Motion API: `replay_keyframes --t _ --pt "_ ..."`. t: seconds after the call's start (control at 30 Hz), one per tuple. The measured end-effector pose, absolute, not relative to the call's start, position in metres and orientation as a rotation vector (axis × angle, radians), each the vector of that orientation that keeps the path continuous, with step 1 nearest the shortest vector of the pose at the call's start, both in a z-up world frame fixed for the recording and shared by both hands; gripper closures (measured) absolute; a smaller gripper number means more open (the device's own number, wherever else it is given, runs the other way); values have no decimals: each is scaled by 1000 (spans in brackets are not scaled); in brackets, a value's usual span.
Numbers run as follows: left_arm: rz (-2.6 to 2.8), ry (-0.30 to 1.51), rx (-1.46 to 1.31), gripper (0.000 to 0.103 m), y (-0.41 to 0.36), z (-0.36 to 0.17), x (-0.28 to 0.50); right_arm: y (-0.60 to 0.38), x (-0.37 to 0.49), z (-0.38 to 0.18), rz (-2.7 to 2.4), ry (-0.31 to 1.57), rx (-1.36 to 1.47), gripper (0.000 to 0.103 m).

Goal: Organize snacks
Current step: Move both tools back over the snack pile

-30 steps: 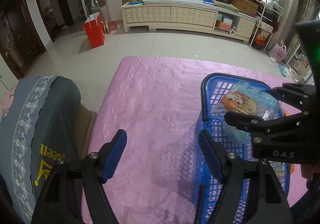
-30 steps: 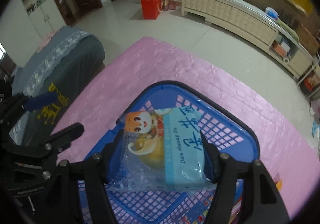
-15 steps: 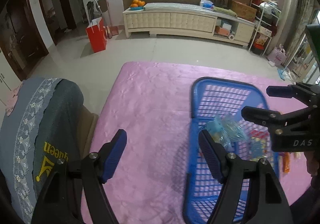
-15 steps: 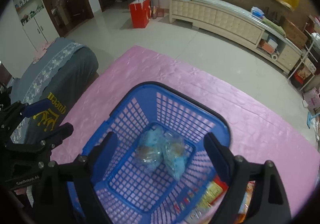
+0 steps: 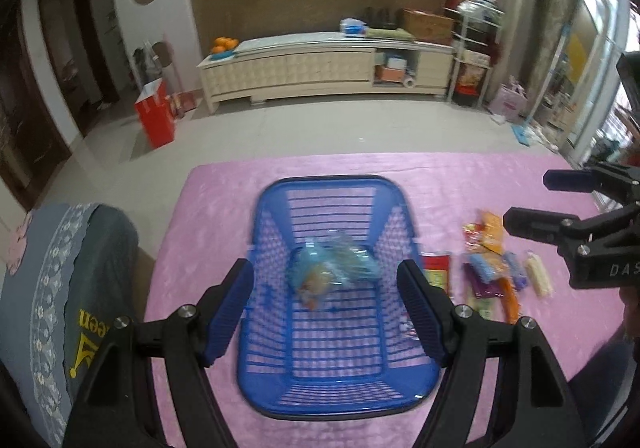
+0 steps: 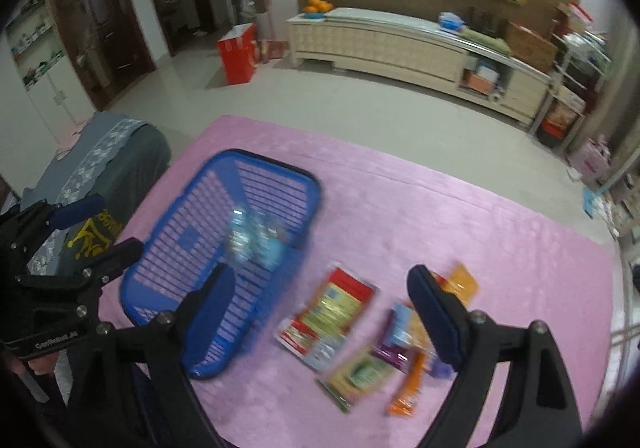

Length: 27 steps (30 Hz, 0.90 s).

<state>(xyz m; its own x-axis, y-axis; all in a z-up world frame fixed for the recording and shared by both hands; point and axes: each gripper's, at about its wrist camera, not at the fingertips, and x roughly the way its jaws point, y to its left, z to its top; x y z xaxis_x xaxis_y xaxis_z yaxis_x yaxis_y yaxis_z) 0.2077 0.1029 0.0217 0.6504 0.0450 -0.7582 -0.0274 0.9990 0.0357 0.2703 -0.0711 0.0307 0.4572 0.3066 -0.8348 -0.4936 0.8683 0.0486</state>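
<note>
1. A blue basket (image 5: pixel 332 328) of open plastic mesh is seen on a pink cloth (image 5: pixel 224 216), towards the cloth's left side; its rim is rounded and its walls are slatted
2. One clear bag (image 5: pixel 332 268) with blue and orange print is seen lying inside the basket, on its floor towards the far wall; it is crumpled and blurred
3. A loose heap of snacks (image 6: pixel 360 332) is spread on the cloth just right of the basket: a red and green packet (image 6: pixel 330 312), a yellow-green pouch (image 6: pixel 358 372), an orange stick (image 6: pixel 408 388), a light blue pack (image 6: pixel 400 324) and an orange pouch (image 6: pixel 464 282); a pale stick (image 5: pixel 538 278) lies farthest right
4. The left gripper (image 5: pixel 326 312) is held above the basket, pointed steeply down; its blue pads are apart and nothing is clamped between them
5. The right gripper (image 6: pixel 320 312) is held above the snacks, also tilted down; its jaws are spread wider and are empty, with the red and green packet framed below the gap
6. Each gripper is seen from the other's camera, well apart, the left gripped by a hand (image 6: pixel 40 366)
7. The near and far edges of the cloth are bare, and open floor (image 5: pixel 320 128) lies beyond; a grey cushion (image 5: pixel 52 288) crowds the cloth's left edge
</note>
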Motion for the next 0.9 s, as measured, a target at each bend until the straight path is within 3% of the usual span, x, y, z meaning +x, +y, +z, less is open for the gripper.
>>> replay_keyframes --t 0.4,0.9 --pt "-83 916 120 31 -3 2 236 -171 272 11 369 1030 -134 12" --pt "-172 1087 171 31 -91 -69 289 -254 299 -66 290 1152 -51 12"
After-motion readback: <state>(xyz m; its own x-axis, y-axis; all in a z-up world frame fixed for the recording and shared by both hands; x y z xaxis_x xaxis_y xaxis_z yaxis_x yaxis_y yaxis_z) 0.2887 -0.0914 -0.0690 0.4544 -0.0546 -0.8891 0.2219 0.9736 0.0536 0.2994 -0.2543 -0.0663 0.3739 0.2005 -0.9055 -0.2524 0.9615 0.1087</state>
